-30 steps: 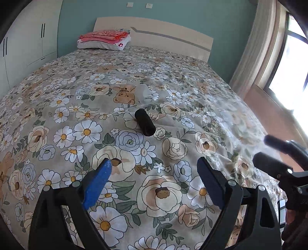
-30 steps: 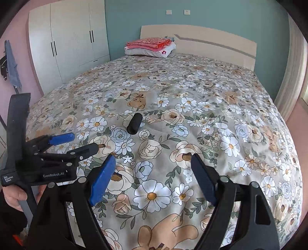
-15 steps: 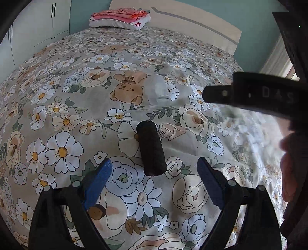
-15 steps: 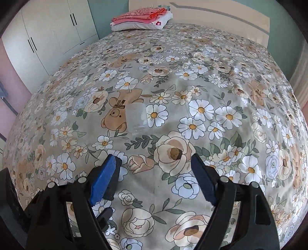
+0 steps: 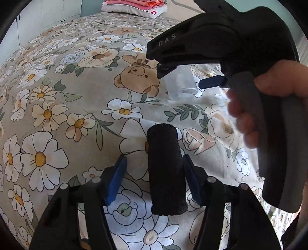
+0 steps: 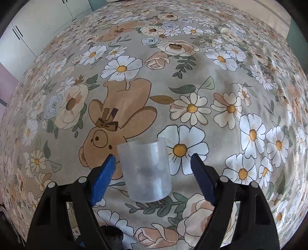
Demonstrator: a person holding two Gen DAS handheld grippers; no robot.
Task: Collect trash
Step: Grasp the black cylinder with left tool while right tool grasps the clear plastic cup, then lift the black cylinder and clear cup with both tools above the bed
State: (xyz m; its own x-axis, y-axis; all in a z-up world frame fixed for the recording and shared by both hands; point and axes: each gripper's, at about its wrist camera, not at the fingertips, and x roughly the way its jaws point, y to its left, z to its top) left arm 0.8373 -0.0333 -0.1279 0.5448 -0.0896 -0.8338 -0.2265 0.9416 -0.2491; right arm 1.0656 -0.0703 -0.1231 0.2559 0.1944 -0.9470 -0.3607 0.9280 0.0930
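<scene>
A: How do your left fingers stand?

B: Your left gripper [image 5: 154, 177] is closing, with the black roll [image 5: 166, 169] lying between the blue pads [image 5: 115, 178]. The right-hand pad looks to be at the roll's side; a gap shows at the left-hand pad, so the roll is not clamped.

A: And the right fingers?

B: Your right gripper [image 6: 154, 175] is spread wide, released. The clear plastic cup [image 6: 145, 170] lies on its side between the fingers, and neither pad [image 6: 103, 179] touches it.

A: Where do both items lie?

B: Both rest on the flowered bedspread [image 6: 192, 80], well away from its edges. The cup lies just beyond the roll, beside a printed bear [image 5: 137, 77]. In the left wrist view, your hand [image 5: 269, 100] grips the right tool's handle above the cup. Folded pink bedding [image 5: 134, 5] sits at the head of the bed.
</scene>
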